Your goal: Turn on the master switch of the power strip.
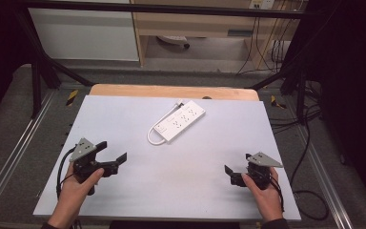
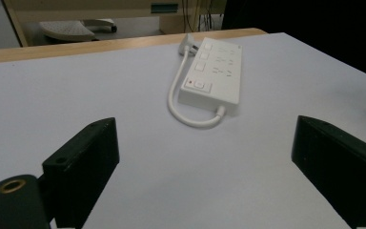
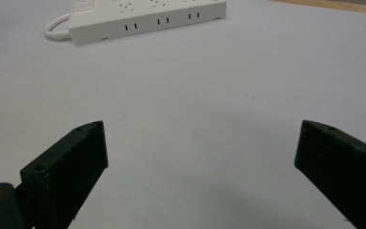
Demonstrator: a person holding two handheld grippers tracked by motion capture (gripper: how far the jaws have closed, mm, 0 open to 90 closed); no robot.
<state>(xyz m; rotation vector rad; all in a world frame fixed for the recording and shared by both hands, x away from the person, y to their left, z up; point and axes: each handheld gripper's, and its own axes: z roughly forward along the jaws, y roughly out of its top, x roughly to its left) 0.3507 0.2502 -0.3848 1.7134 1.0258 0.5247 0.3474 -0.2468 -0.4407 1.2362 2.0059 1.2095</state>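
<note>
Lying slantwise toward the table's [image 1: 124,210] far edge, a white power strip [image 1: 181,120] with its short cord [image 1: 153,140] looped. Left gripper [image 1: 112,156] and right gripper [image 1: 237,171] gape wide, holding nothing, bare tabletop between them.

The left gripper [image 1: 113,155] and the right gripper [image 1: 236,169] are black, each topped by a grey three-cornered plate and ending in two flat, blocky black jaws. A black cable [image 1: 63,168] loops from the left one; another trails from the right. In the left gripper view, a brass-coloured threaded hole [image 2: 12,185] sits at the base of one jaw. Dark sleeve cuffs [image 1: 272,223] show at both wrists.
</note>
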